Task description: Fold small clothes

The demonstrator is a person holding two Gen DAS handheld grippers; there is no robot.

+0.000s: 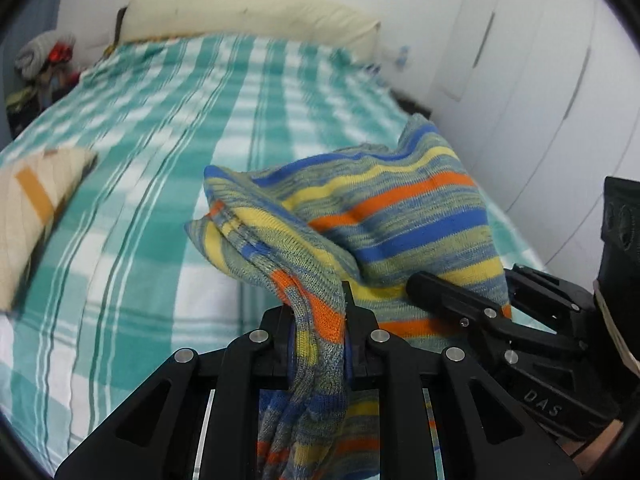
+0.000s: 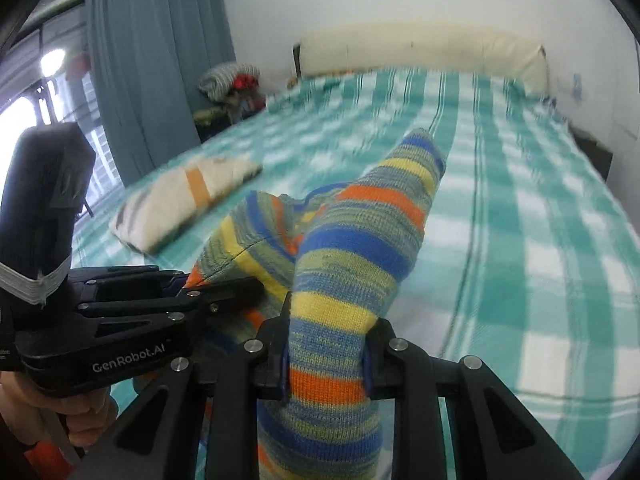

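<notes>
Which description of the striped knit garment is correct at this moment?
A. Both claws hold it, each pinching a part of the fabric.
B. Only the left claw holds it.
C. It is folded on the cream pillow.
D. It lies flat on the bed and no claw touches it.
A: the left claw and the right claw are each shut on a bunched part of the striped garment, above the green checked bed cover.

Bed w/ teal-white checked sheet [image 1: 140, 128], cream bolster [image 1: 256, 16] at far end, grey curtain [image 2: 156, 60], clutter pile [image 2: 232, 84] beside bed
</notes>
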